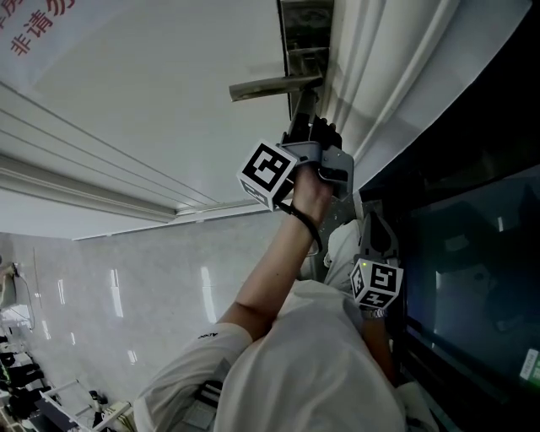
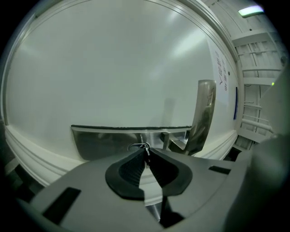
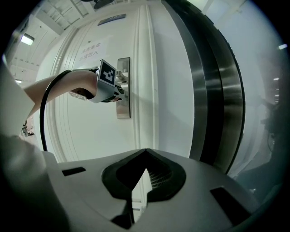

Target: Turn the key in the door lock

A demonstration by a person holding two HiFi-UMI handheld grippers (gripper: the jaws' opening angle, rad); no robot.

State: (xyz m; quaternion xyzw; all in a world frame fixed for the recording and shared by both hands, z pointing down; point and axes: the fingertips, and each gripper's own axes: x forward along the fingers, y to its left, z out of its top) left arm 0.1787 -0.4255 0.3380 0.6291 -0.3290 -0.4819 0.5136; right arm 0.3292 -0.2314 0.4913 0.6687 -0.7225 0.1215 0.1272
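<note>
On the white door (image 1: 152, 101) a steel lock plate (image 2: 104, 140) carries a lever handle (image 1: 274, 86). My left gripper (image 2: 146, 152) is raised to the plate just under the handle, shut on the small metal key (image 2: 144, 151), whose wire ring (image 2: 136, 146) shows above the tips. From the right gripper view that left gripper (image 3: 118, 90) sits against the lock plate (image 3: 123, 111). My right gripper (image 3: 146, 152) hangs lower and back from the door, shut with nothing between its pads; in the head view the right gripper (image 1: 369, 221) is beside the person's white shirt.
To the right of the door run white frame mouldings (image 1: 380, 59) and a dark steel-edged glass panel (image 3: 213, 90). A black cable (image 3: 43, 118) loops from the left wrist. Red print (image 1: 34, 25) marks the door's upper part. A pale glossy floor (image 1: 110, 287) lies below.
</note>
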